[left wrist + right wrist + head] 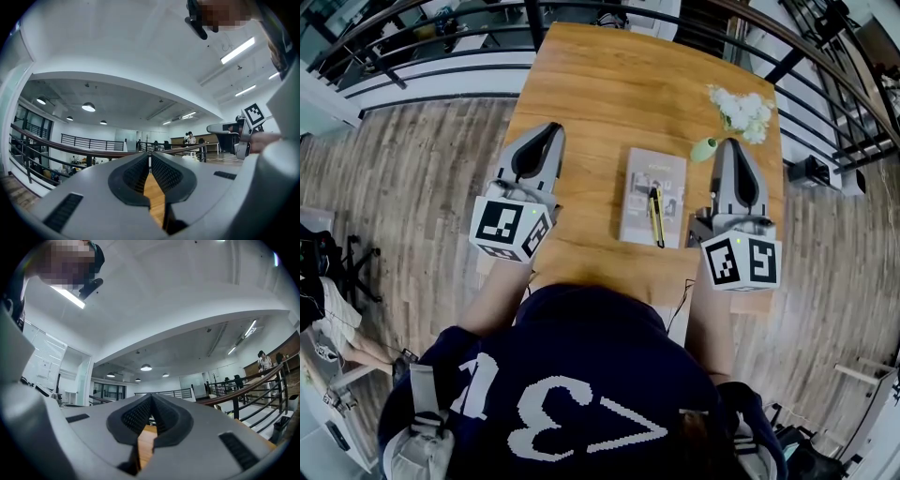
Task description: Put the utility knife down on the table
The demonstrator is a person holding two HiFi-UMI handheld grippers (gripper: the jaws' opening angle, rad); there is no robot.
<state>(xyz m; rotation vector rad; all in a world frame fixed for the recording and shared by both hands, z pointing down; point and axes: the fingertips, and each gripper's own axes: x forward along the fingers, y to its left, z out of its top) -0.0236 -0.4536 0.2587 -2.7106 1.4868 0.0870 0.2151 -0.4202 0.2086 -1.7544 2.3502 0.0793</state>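
Observation:
The utility knife [657, 216], yellow and black, lies lengthwise on a grey book [647, 178] in the middle of the wooden table [609, 94]. No gripper touches it. My left gripper [546, 131] hovers left of the book, its jaws meeting at the tips with nothing between them. On the book's right side my right gripper [729, 142] is likewise shut and empty. Both gripper views look level across the room over their own closed jaws, the left gripper [150, 157] and the right gripper [151, 397], with only a strip of tabletop showing; the knife is hidden there.
A small green vase [704, 150] with white flowers [744, 112] stands just beyond my right gripper. Black railings [441, 28] run behind the table's far end. Wood floor surrounds the table. The person's torso covers the near edge.

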